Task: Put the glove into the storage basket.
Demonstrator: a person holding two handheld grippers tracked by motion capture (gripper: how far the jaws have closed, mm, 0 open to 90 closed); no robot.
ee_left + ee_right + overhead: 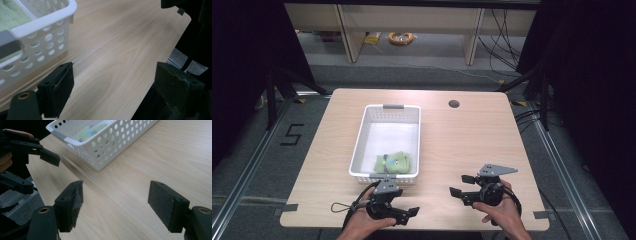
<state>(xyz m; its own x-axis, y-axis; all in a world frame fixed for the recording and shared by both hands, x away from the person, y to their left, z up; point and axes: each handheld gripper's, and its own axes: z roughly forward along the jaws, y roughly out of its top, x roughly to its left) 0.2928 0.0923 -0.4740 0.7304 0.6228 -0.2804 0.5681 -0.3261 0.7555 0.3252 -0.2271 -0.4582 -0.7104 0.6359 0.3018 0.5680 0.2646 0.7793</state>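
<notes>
A white perforated basket (362,135) stands on the middle of the wooden table (462,140). In its near end lies a green soft toy (393,162). My left gripper (407,202) rests low by the table's front edge, just in front of the basket, with its jaws open and pointing right. My right gripper (460,185) sits to the right with its jaws open and pointing left toward the basket. In the left gripper view the left gripper (115,85) has only bare wood between its pads, with the basket (45,22) at the upper left. The right gripper (117,202) holds nothing in its own view; beyond it are the basket (112,142) and the toy (91,131).
A round cable hole (454,104) sits near the table's far edge. The front edge runs just below both hands. On the floor beyond lie cables and a yellow coil (400,37). Bare wood stretches right of the basket.
</notes>
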